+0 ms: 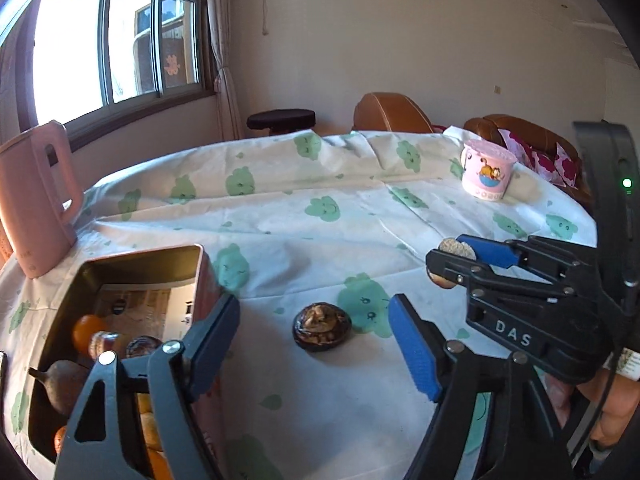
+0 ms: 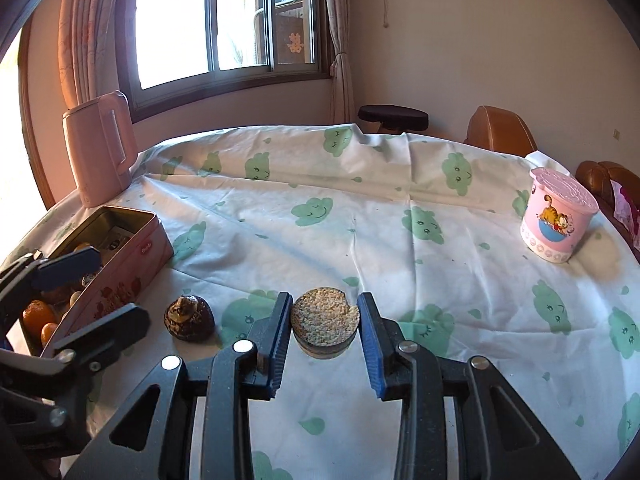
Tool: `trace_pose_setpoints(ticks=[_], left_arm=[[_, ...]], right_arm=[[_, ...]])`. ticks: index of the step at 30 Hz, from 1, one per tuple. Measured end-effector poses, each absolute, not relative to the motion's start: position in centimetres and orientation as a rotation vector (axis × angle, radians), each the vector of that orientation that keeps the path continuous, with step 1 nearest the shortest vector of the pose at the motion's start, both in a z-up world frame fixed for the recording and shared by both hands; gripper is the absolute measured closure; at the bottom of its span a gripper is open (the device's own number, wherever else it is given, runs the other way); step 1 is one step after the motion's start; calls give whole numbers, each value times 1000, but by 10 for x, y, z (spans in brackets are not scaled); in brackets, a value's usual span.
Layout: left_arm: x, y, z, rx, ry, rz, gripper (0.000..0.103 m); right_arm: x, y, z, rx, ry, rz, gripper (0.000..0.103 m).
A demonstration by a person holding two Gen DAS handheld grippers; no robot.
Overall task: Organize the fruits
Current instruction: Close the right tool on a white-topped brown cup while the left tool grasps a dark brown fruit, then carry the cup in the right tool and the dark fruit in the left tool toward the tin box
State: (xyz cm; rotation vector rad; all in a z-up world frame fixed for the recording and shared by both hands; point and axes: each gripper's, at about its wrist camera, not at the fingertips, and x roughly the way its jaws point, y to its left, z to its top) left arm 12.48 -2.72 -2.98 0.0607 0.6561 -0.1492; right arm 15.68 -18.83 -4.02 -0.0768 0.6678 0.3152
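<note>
A pink kettle (image 2: 100,148) stands upright on the white tablecloth (image 2: 360,216) printed with green clouds. All else is placed from the kettle. Directly behind it is the window (image 2: 224,20), with curtains (image 2: 78,40) at the window's sides. Far across the cloth from the kettle, near the opposite edge, stands a pink cartoon cup (image 2: 558,218) with its lid on. Beyond the cloth, further from the kettle, are a dark round stool (image 2: 394,114) and brown leather chairs (image 2: 500,130).

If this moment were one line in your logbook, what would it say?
right gripper: shut on cut fruit half | left gripper: open | dark fruit: on cloth | tin: holds fruits
</note>
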Motion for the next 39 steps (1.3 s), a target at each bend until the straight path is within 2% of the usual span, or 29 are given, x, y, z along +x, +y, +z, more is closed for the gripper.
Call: trace_pose_setpoints(ticks=[5,8,10,12,13,22,39], left_arm=[[142,-41,-45,93,740,-161,35],[150,-41,-51,100,770,-145,36],[156,-37,-56,90,799,-139,42],[162,-36,-60,69,831,-152,55],[165,-37,-62,71,844,-153,58],[160,-44,-60,89,827,-195,59],[136,-39,-37,62,651,-223,59]], right_arm=[[150,-195,-37,-76,640,310,68],[146,-193,-37,-84,627,322,68],[145,-193,-37,-86,625,332,68],[146,-193,-37,-82,628,338,68],[147,-193,-38,-79,631,343,68],[158,-191,-46,-73,708,377,68],[144,-199,-35,-44,610,381,68]])
